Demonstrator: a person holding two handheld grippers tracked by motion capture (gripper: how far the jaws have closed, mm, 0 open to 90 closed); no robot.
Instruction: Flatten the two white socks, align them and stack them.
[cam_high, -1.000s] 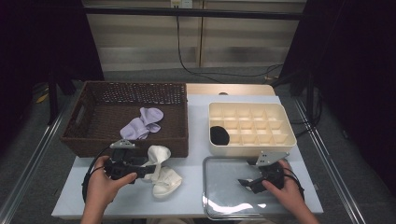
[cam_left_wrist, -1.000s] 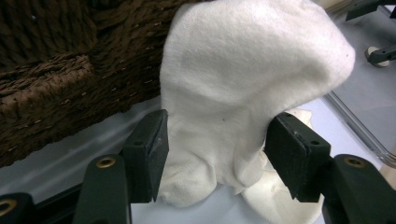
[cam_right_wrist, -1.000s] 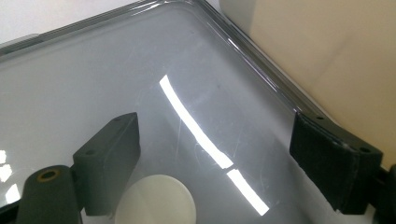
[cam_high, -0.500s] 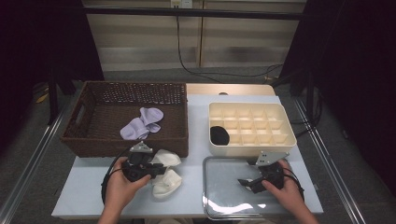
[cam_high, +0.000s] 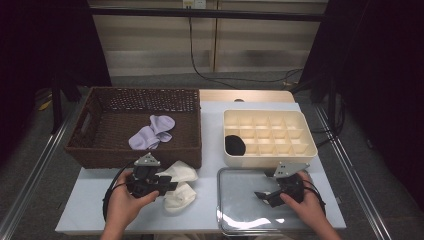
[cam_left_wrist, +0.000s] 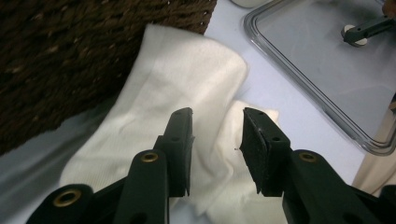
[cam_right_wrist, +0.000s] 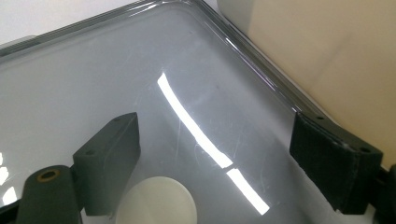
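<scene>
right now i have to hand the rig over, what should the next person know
Left gripper: open, jaws over the white socks, not closed on them.
Right gripper: open and holding nothing, over the clear lid.
The white socks lie on the table against the front of the wicker basket. A lilac pair lies in the basket; a black item sits in one cell of the cream divider box.
Likely left: grip the white socks and stow them.

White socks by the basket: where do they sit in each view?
High view: white socks lie lower left, before the wicker basket, at the left tool.
Left gripper view: centre, beyond the open jaws.
Right gripper view: not in it.
Shared landmark: the clear lid.
</scene>
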